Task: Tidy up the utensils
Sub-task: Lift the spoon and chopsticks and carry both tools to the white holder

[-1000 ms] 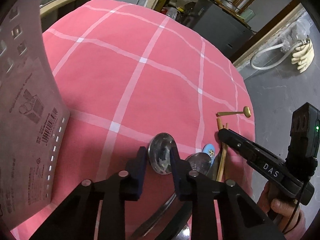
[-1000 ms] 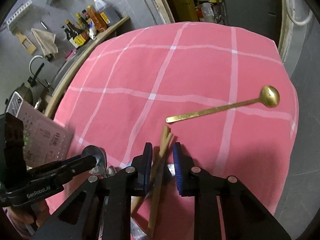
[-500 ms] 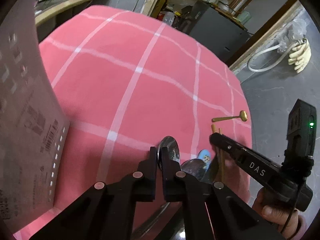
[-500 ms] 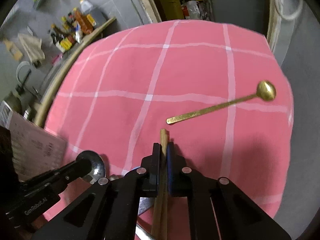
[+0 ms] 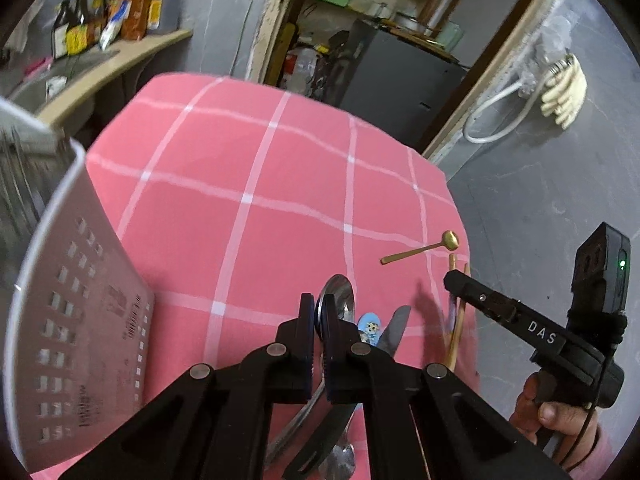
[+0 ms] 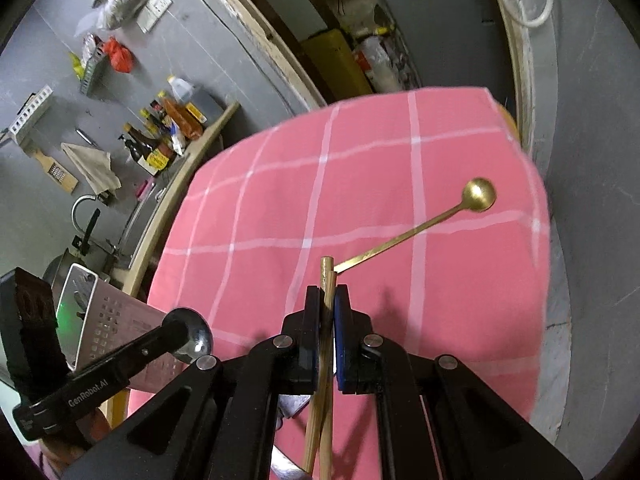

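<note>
left gripper (image 5: 316,316): we have it clamped on the steel spoon (image 5: 338,294) at the bowl's edge, lifted off the cloth.
right gripper (image 6: 329,312): clamped on the wooden chopsticks (image 6: 326,280), both pinched as a pair so they travel together.
holder (image 5: 76,320): perforated, at our left, likely where both go.
gold spoon (image 6: 476,196): lies on the pink cloth (image 5: 240,168), not yet taken.
</note>
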The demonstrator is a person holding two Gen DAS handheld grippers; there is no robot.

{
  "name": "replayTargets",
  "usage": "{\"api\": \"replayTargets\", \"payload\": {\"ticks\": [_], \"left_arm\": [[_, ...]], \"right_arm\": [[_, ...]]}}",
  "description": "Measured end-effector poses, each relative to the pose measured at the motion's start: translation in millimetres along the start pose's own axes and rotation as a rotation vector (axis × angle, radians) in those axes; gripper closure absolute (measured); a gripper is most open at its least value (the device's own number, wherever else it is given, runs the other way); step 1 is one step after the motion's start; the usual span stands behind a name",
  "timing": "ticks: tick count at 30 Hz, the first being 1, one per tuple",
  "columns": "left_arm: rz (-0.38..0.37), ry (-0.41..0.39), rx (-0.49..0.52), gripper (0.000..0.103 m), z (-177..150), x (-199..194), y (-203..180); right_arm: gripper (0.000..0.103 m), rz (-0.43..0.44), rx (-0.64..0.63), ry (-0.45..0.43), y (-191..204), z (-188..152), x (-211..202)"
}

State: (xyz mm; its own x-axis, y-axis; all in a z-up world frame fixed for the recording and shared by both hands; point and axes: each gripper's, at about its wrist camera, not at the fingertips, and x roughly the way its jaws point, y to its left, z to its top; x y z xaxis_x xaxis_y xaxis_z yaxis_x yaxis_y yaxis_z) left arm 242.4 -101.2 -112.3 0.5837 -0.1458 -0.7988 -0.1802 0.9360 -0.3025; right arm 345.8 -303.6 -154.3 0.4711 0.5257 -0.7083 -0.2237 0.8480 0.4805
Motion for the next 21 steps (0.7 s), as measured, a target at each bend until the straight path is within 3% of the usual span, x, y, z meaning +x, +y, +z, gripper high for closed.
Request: {"api": "replayTargets", "payload": {"ticks": [11,21], "left_arm": [[-0.013,-0.048,0.064,0.099,6,-44,-7],[0.008,-0.192,0.123,0.099,28,-110,-5]], "right_arm": [[0.097,-0.005,-0.008,-0.101,11,5,-33],[0.097,-0.007,-0.068,-0.271,50,25,-98]]}}
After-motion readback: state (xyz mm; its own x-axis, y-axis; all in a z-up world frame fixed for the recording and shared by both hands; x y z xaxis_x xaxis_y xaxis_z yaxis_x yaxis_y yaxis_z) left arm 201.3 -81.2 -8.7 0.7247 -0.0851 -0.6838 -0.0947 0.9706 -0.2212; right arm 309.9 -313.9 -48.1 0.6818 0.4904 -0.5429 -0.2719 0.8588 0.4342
